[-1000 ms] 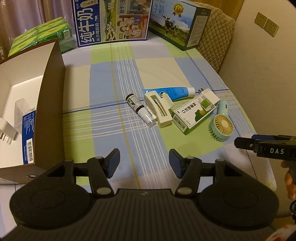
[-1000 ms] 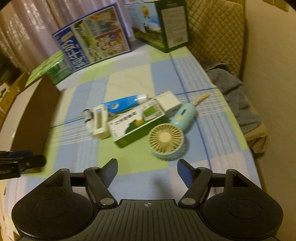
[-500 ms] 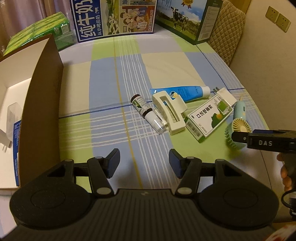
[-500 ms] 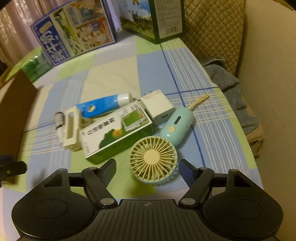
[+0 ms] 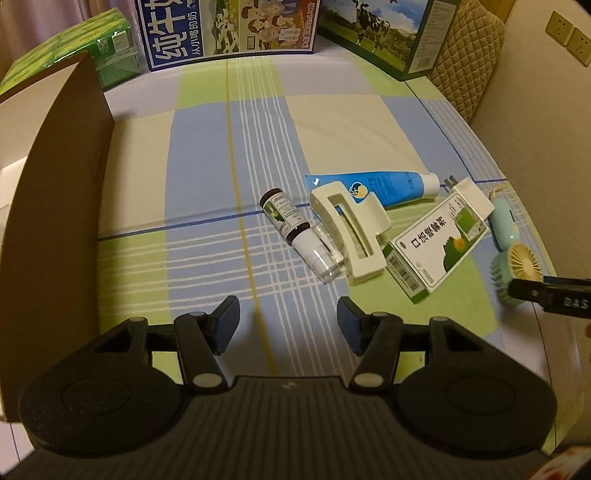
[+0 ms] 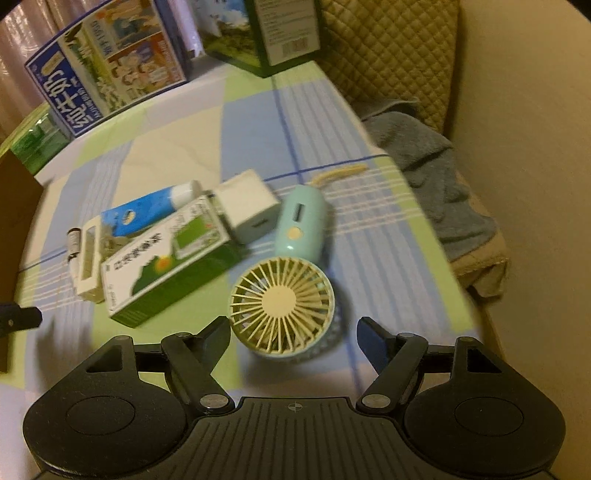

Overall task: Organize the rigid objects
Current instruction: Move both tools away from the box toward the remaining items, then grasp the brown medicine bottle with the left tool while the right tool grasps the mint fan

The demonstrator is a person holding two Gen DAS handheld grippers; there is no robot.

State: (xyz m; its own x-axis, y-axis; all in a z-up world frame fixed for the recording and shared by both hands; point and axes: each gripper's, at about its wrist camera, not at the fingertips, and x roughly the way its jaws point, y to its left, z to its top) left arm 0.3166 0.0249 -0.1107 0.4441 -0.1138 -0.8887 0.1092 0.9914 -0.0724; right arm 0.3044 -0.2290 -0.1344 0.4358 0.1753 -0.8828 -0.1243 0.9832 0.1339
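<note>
On the checked cloth lies a cluster: a small brown bottle (image 5: pixel 291 227), a cream hair clip (image 5: pixel 351 229), a blue tube (image 5: pixel 384 186), a green-and-white medicine box (image 5: pixel 437 245), a white charger block (image 6: pixel 247 208) and a mint hand fan (image 6: pixel 282 302). My left gripper (image 5: pixel 288 325) hangs open over bare cloth, short of the bottle. My right gripper (image 6: pixel 295 332) is open just above the fan's round head, which lies between its fingertips without touching them. In the left wrist view the right gripper's finger (image 5: pixel 546 293) crosses the fan (image 5: pixel 517 264).
An open cardboard box (image 5: pixel 55 206) stands at the left. Milk cartons (image 5: pixel 225 29) and a green carton (image 5: pixel 388 33) line the far edge, with green packs (image 5: pixel 74 48) at the far left. A quilted chair (image 6: pixel 391 55) and grey towel (image 6: pixel 436 166) sit beyond the right edge.
Both grippers have come down and forward toward the cluster. The fan now sits right at the right gripper's fingertips; the bottle and clip appear larger ahead of the left one.
</note>
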